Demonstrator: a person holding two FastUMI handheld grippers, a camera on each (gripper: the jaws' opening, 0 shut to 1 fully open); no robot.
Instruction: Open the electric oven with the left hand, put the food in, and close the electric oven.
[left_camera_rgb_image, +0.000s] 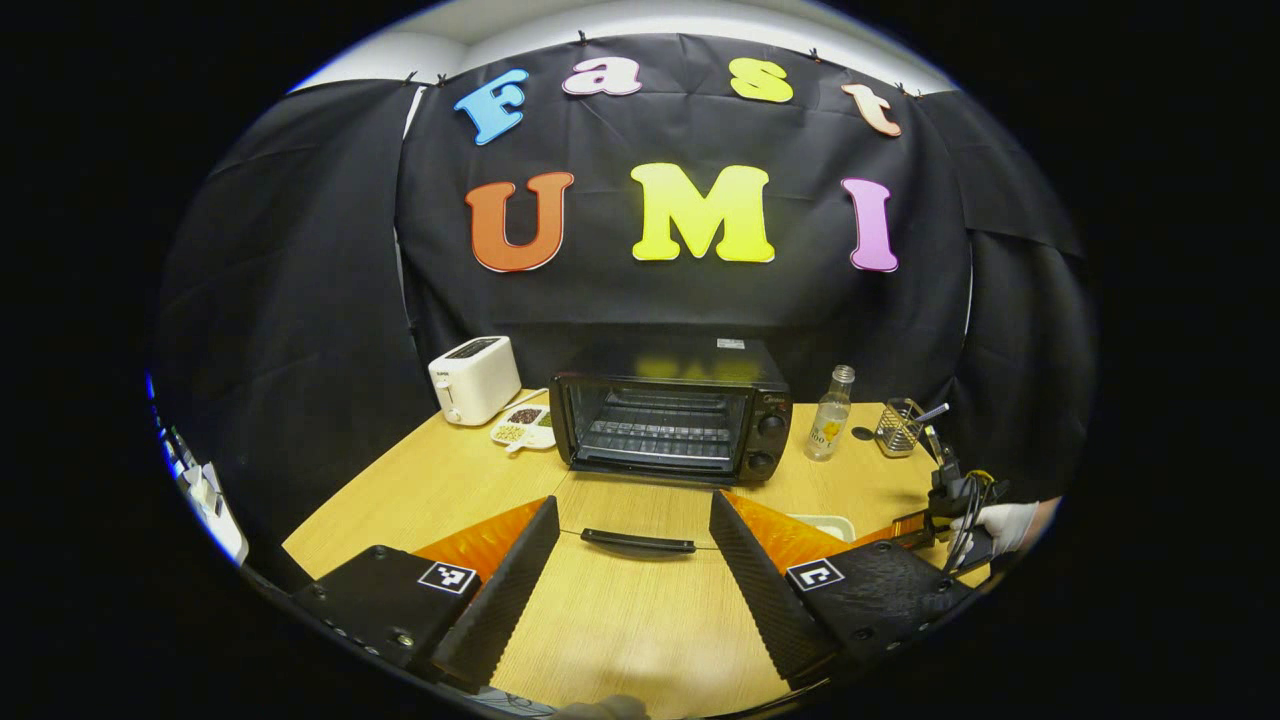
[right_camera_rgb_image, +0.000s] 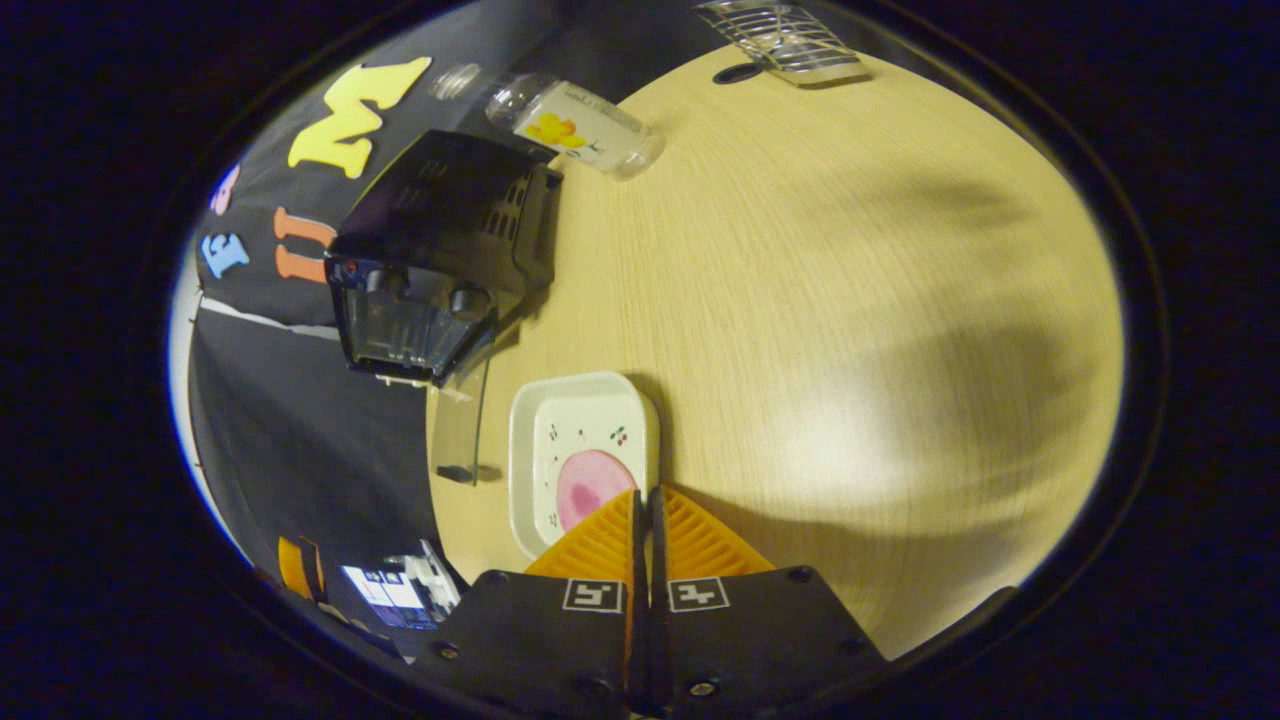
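Observation:
The black electric oven (left_camera_rgb_image: 672, 415) stands at the back of the table with its glass door dropped flat towards me. The door's black handle (left_camera_rgb_image: 637, 541) lies between the wide-apart fingers of my left gripper (left_camera_rgb_image: 634, 505), which is open and touches nothing. The right gripper view has the oven (right_camera_rgb_image: 440, 250) to the left with its door (right_camera_rgb_image: 460, 410) down. A white square plate (right_camera_rgb_image: 560, 420) carrying a pink round of food (right_camera_rgb_image: 590, 490) sits on the table beside the door. My right gripper (right_camera_rgb_image: 645, 495) is shut on the plate's near rim. A gloved hand (left_camera_rgb_image: 1005, 522) holds it.
A white toaster (left_camera_rgb_image: 475, 378) and a divided snack dish (left_camera_rgb_image: 525, 425) stand left of the oven. A clear bottle (left_camera_rgb_image: 830, 415) and a wire basket (left_camera_rgb_image: 900, 425) stand to its right. Bare wooden tabletop (right_camera_rgb_image: 850, 300) spreads right of the plate.

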